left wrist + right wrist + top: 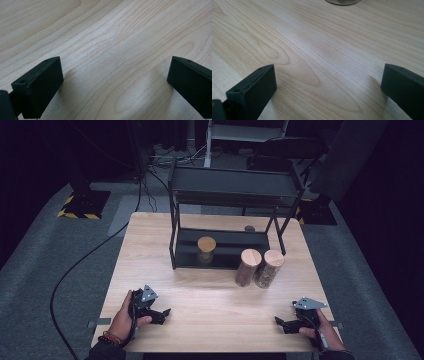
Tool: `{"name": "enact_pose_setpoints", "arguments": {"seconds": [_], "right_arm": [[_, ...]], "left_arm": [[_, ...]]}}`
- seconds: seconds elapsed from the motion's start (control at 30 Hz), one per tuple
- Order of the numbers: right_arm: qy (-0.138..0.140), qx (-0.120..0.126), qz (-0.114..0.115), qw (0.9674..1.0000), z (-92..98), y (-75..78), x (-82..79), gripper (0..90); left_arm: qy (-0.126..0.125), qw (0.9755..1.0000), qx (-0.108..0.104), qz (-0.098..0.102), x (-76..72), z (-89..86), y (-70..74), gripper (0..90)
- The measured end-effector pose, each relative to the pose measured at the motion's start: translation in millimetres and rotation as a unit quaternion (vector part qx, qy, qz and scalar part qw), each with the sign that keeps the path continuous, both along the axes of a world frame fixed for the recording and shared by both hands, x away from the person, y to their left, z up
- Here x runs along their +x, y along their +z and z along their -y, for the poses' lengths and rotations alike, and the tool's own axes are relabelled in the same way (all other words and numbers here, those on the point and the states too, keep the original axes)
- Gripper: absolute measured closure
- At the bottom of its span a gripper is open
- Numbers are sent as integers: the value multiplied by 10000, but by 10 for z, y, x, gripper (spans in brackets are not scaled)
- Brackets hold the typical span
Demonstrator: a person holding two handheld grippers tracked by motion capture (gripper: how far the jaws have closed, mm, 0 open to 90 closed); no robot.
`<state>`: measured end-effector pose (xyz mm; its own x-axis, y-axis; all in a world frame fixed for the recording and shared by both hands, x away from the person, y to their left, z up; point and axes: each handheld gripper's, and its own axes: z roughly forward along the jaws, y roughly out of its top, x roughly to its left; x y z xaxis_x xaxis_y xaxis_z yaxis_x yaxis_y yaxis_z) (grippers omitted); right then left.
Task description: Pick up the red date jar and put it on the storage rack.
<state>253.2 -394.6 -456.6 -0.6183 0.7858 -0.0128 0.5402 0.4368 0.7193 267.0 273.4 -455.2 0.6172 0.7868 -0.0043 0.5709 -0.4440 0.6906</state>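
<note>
Room dark; overhead light falls on the pale wooden table alone. Soft shadows sit beside the black jaws in both gripper views. Table grain sharp; high view slightly soft.

Plenty cut off or half-hidden here

A jar's base is clipped by the top edge in the right gripper view; behind the rack, a small dark object is too small to identify; the shelved jar's contents sit in shadow.
</note>
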Motion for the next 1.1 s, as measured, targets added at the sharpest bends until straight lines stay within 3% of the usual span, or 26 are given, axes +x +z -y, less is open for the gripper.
{"name": "enact_pose_setpoints", "arguments": {"seconds": [0.3, 0.73, 1.1], "right_arm": [[-107, -168, -112, 9997, -91, 95, 1, 28], [-381, 202, 56, 9991, -299, 402, -125, 28], [-658, 385, 192, 9969, -616, 650, -198, 28]], "left_arm": [[23, 10000, -11, -6, -7, 2, -1, 2], [24, 10000, -13, -6, -7, 2, -2, 2], [22, 10000, -17, -5, -7, 1, -3, 2]]}}
